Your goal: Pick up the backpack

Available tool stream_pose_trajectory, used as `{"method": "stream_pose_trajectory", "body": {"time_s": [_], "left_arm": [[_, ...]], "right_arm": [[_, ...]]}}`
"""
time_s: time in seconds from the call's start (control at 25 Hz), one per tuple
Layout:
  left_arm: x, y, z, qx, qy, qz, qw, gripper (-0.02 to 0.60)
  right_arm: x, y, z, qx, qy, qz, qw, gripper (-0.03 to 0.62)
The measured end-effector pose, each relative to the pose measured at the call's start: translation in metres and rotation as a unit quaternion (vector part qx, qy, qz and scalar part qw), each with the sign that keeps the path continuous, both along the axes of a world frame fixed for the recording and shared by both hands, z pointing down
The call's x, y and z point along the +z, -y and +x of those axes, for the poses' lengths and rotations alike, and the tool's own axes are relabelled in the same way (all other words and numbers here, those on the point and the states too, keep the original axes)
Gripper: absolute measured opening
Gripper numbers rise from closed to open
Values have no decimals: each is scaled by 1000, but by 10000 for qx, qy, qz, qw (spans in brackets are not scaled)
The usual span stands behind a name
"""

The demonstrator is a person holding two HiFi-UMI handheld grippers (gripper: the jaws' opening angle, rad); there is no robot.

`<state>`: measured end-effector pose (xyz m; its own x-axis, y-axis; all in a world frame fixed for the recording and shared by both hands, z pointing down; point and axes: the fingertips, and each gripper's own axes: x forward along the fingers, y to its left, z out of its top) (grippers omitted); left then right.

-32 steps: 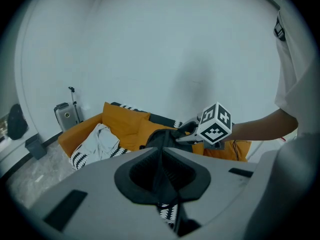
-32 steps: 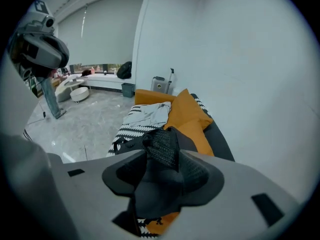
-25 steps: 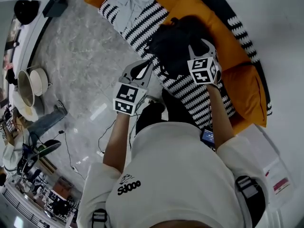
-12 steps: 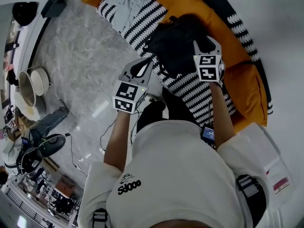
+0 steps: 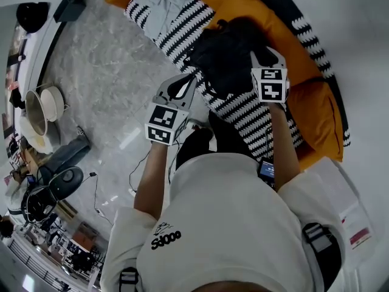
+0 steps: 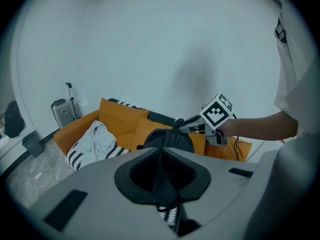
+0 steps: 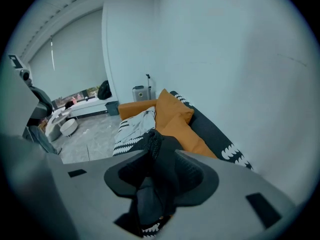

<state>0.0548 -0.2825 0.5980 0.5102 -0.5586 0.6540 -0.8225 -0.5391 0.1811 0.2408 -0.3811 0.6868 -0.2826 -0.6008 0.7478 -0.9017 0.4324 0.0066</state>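
The backpack lies on the striped blanket of the sofa. The right gripper is closing, with the backpack's top between its jaws. The left gripper, jaws together and empty, hovers just beside the backpack.

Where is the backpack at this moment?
The backpack sits upper centre in the head view, on the striped blanket, with the orange cushion just beyond it.

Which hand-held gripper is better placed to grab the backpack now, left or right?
Right. The right hand-held gripper is at the top of the backpack, jaws closing with black fabric between them. The left hand-held gripper hangs off to its side, jaws together.
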Motion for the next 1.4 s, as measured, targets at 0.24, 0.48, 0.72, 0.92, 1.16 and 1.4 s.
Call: {"method": "stream_pose_trajectory", "body": {"time_s": [0.24, 0.48, 0.72, 0.92, 1.16, 1.4], "left_arm": [[6, 4, -6, -62, 7, -45, 10000, 40], [-1, 6, -16, -90, 5, -67, 9999, 40], [3, 3, -15, -106, 34, -61, 9999, 40], [5, -1, -11, -117, 63, -54, 9999, 40], [2, -9, 6, -110, 96, -45, 9999, 40], [3, -12, 7, -154, 112, -37, 9998, 40]], "right_arm": [[4, 8, 3, 100, 166, -79, 9998, 176], [3, 22, -6, 96, 126, -123, 9998, 173], [12, 30, -7, 160, 138, -235, 9995, 166], [19, 33, 1, 422, 214, -351, 9983, 152], [21, 41, 7, 239, 535, -244, 9980, 136], [27, 43, 3, 152, 627, -247, 9976, 72]]}}
